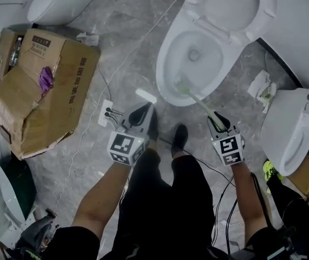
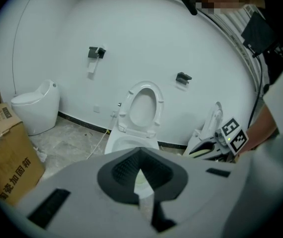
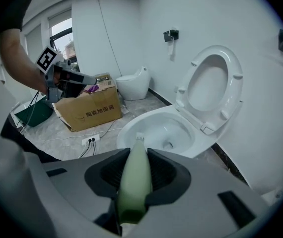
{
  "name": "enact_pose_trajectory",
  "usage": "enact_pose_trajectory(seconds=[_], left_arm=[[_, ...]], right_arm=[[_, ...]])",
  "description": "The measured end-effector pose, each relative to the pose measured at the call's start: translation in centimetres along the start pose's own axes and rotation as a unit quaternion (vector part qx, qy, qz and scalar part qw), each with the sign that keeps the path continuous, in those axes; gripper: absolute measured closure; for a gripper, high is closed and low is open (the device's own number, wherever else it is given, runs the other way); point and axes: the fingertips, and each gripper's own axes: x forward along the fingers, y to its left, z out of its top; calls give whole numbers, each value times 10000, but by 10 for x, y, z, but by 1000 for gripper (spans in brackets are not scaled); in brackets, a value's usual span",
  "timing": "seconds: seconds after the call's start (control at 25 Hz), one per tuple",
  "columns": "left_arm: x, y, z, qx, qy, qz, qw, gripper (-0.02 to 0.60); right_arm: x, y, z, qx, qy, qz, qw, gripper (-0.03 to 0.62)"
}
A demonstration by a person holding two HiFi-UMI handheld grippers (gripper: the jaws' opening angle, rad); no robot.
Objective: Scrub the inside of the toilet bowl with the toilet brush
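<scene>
Head view, A: R gripper (image 1: 217, 123) is pinching brush (image 1: 198, 99) handle; bristles are resting inside bowl (image 1: 163, 64), at near rim. L gripper (image 1: 143, 111) is hanging clear of bowl, jaws pressed together, empty.
B: Advising: be pressing bristles on wall, sweeping round under rim, slowly.

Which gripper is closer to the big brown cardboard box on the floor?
Left. The left gripper hangs beside the brown cardboard box; the right gripper is farther off, by the toilet, holding the pale green toilet brush.
</scene>
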Motion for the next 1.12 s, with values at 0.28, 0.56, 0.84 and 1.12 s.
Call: enact_pose_trajectory(seconds=[0.28, 0.56, 0.84, 1.12], left_arm=[[7, 10, -8, -49, 52, -66, 10000, 572], [15, 23, -2, 143, 112, -183, 9997, 572], [22, 36, 9, 77, 133, -322, 9994, 572], [34, 45, 19, 240, 265, -524, 9980, 572]], right_arm=[[25, 12, -5, 15, 98, 139, 9999, 482], [43, 26, 5, 26, 138, 258, 9996, 482], [55, 25, 20, 250, 99, 128, 9996, 482], [69, 17, 36, 431, 74, -74, 9990, 482]])
